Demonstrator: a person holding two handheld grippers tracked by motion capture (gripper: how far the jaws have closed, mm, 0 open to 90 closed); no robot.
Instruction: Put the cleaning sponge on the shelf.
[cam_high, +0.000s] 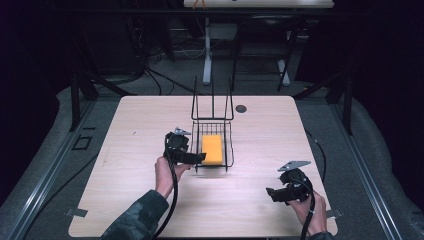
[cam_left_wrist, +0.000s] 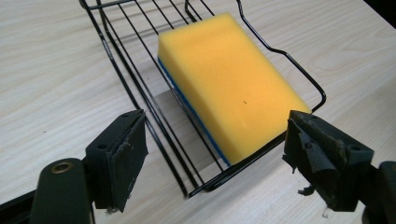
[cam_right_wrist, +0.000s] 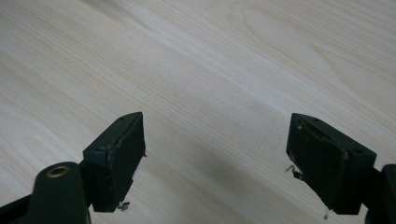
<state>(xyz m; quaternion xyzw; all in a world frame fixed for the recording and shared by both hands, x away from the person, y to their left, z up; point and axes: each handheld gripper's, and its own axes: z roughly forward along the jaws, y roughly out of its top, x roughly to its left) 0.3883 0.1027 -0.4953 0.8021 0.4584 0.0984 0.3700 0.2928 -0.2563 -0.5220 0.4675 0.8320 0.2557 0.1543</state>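
The right gripper (cam_high: 272, 194) sits nearest, at the near right of the wooden table (cam_high: 135, 175), held in the person's right hand (cam_high: 310, 212). Its jaws stand wide apart over bare wood, holding nothing. Farther in, the left gripper (cam_high: 200, 157) is held by the left hand (cam_high: 165, 175) at the near left corner of the black wire basket (cam_high: 229, 145). Its jaws are also wide, straddling the basket's near end without gripping it. A yellow sponge (cam_left_wrist: 229, 84) with a blue underside lies flat inside the basket. At the basket's far end, tall wire uprights (cam_high: 212, 97) rise. Beyond them, a small dark disc (cam_high: 241, 108) sits in the tabletop.
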